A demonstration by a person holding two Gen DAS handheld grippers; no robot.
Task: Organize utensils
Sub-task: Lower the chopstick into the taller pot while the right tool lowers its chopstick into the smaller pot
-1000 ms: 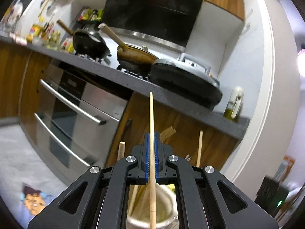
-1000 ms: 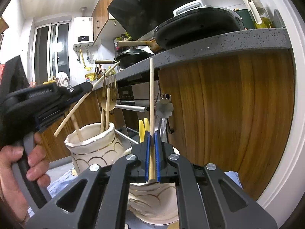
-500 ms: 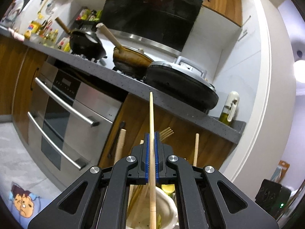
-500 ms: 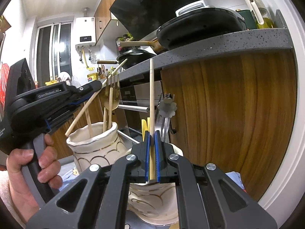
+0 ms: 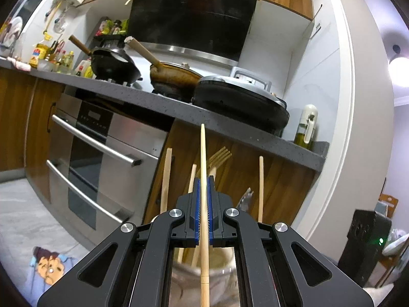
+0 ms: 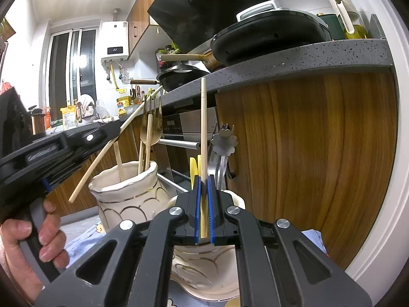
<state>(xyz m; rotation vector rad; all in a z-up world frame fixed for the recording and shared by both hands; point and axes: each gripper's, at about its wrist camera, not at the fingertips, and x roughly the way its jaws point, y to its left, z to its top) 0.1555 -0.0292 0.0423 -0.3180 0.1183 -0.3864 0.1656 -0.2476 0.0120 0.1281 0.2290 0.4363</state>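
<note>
Kitchen cabinets of brown wood and a grey speckled bench point(image 6: 294, 58) fill the background, with a steel oven point(image 5: 102, 158) below the hob.

Left tongs point(image 5: 203, 199) are clamped on a pale wooden chopstick point(image 5: 203, 168). In the left wrist view its long axis runs up between the blue pads, lower end hanging over the mouth of the cream ceramic jar with gold scallop lines point(image 6: 127, 199). Seen from the right wrist view, that chopstick point(image 6: 112, 143) slants, its lower end outside and just beside the jar's left wall, so whether the tip clears the rim I cannot tell. The jar already holds a wooden fork point(image 6: 152, 128) and other sticks. My judgement: the left hand point(image 6: 30, 245) is the nearer to this jar, and the stick must be stood more upright over the opening before release.

Right tongs point(image 6: 203, 202) are clamped on a second wooden chopstick point(image 6: 203, 128), upright, above a nearer cream ceramic jar point(image 6: 204, 266) holding a metal flower-topped fork point(image 6: 225, 143).

Readable writing: "22" on the white wall heater point(image 6: 115, 50). Lettering on the left tool's body is too blurred to read.
</note>
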